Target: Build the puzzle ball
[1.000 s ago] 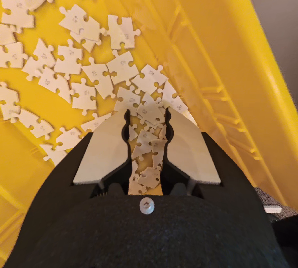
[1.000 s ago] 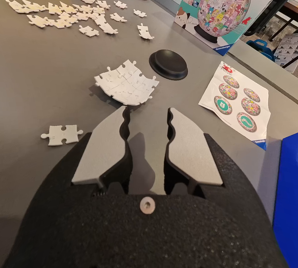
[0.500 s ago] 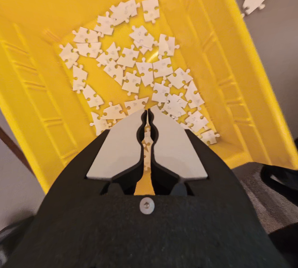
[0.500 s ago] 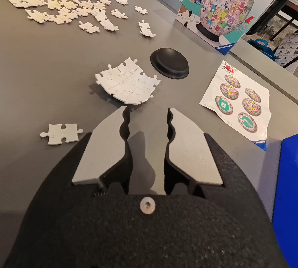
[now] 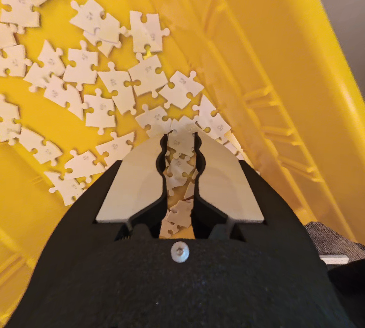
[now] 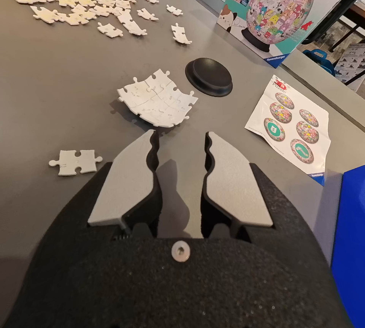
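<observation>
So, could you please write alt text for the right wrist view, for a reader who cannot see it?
The open right gripper hovers over a grey table, its fingers aimed at a curved white puzzle section. A black stand, a leaflet and the puzzle box lie to the right, a joined pair to the left and loose pieces beyond.
</observation>
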Available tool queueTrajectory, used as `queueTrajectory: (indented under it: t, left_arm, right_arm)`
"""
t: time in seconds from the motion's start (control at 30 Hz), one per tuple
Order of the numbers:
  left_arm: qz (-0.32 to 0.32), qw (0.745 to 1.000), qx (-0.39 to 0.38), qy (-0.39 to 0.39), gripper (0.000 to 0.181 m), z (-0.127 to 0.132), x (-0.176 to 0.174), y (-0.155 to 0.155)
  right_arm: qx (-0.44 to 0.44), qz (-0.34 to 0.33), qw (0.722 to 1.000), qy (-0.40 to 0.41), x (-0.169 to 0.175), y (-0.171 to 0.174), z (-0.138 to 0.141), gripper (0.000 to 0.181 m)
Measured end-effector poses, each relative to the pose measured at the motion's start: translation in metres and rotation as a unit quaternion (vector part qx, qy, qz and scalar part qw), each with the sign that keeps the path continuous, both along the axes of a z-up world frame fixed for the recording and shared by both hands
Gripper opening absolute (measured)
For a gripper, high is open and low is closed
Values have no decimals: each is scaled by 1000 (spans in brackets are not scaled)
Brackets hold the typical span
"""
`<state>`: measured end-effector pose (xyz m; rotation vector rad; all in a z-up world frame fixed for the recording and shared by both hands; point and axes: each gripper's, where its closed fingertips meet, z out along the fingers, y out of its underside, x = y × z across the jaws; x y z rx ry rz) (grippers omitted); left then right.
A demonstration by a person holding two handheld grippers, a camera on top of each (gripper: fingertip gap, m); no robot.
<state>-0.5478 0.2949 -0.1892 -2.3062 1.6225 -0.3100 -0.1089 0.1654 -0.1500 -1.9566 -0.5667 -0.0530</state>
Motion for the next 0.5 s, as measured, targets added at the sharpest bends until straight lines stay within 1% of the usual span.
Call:
queueTrajectory:
  t: [0.1,0.13,0.17,0.3,0.4,0.43,0.5]
  left_arm:
    - [8,1000,2,3,23,1,-5,2]
    - [12,1000,4,4,9,3,-8,3]
    - [16,1000,7,1,5,6,-10,5]
    - [39,998,32,-23,0,29,-18,17]
    - [44,998,34,-21,7,35,-22,19]
    - [42,998,33,-19,16,34,-23,18]
    - [28,999,5,-19,42,27,-18,8]
  right_arm:
    - [-4,0,1000,-3,0,0,-1,44]
    - [-4,0,1000,-5,0,0,-2,44]
    - [-5,0,1000,-6,0,0,-2,44]
    - [-5,1,1000,-7,-1,0,-2,44]
    - [-3,1,1000,-6,-1,0,-1,44]
    - [-3,2,1000,-6,-1,0,-2,44]
    - [-4,2,1000,-7,-1,0,-2,44]
